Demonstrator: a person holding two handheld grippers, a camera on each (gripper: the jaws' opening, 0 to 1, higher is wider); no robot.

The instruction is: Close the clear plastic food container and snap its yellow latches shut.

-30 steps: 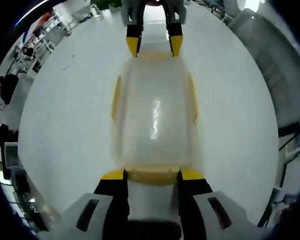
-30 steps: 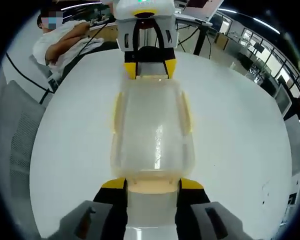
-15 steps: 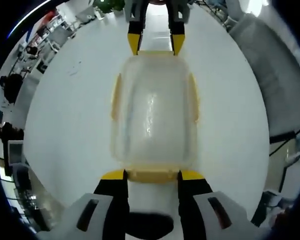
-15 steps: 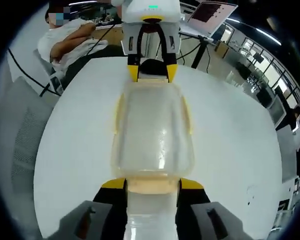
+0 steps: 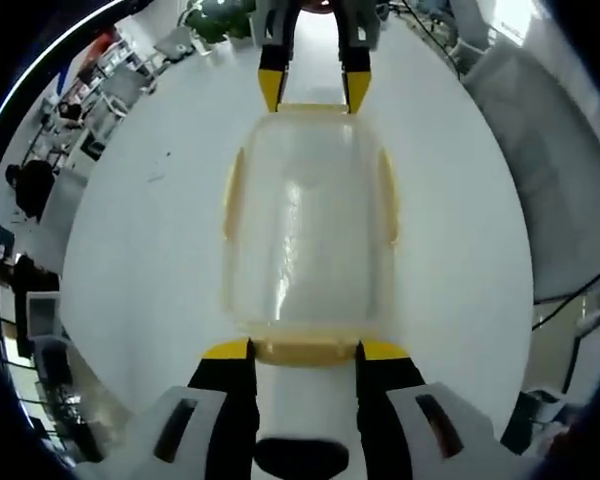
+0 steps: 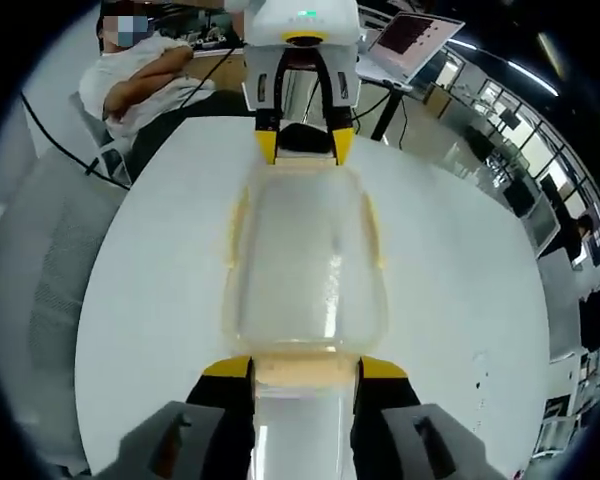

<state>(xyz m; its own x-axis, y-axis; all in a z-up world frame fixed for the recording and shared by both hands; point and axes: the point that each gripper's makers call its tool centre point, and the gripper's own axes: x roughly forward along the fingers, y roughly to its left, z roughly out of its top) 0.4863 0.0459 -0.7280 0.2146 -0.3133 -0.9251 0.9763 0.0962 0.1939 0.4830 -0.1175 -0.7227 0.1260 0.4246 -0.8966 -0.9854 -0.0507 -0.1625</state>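
Observation:
The clear plastic food container (image 5: 305, 220) has its lid on, and it hangs lengthwise between my two grippers above the white round table (image 5: 150, 230). Yellow side latches (image 5: 232, 195) run along both long sides. My left gripper (image 5: 305, 350) is shut on the near yellow end latch. My right gripper (image 5: 313, 90) holds the far end. In the right gripper view the same container (image 6: 305, 260) runs from my right gripper (image 6: 305, 367), shut on its yellow end latch, to the left gripper (image 6: 305, 145) at the far end. I cannot tell whether the latches are snapped.
The white table (image 6: 160, 280) lies below the container. A seated person (image 6: 145, 75) and an open laptop (image 6: 415, 35) are beyond its far edge. Grey chairs stand at the table's side (image 6: 40, 260) (image 5: 550, 130). Office desks stand farther off.
The table has dropped away and looks smaller in both views while the container keeps its size between the jaws. Both grippers have risen with the container held between them.

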